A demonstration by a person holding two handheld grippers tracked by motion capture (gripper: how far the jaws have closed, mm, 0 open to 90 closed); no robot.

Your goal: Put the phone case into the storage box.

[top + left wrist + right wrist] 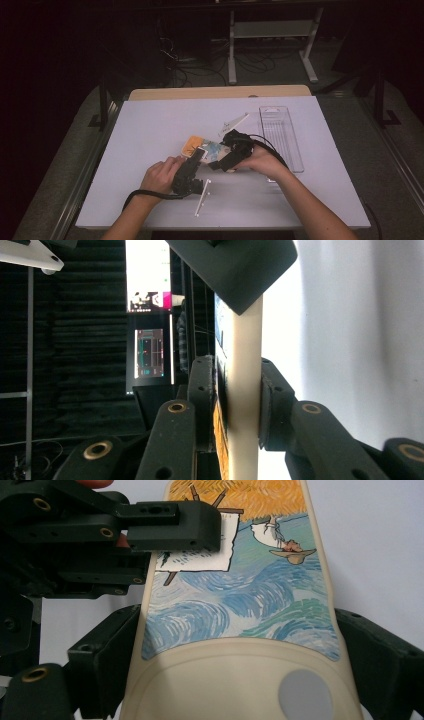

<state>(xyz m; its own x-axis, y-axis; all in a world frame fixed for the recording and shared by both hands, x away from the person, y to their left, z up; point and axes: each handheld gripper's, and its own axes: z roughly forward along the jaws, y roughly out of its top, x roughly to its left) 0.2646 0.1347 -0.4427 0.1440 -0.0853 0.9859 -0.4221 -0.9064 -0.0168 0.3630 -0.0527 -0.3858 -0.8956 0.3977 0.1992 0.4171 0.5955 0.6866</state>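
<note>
Both grippers clamping painted case (240, 605) edges

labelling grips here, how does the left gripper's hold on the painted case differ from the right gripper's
The left gripper pinches the painted case through its thickness, one jaw on the printed face and one behind; the right gripper clamps across its width, jaws on opposite side edges. The left holds the orange end, the right the plain cream end. Both are shut on it.

Black two-jaw grippers (196, 162) (225, 159), brass-ringed screw holes, trailing black cables.
</note>
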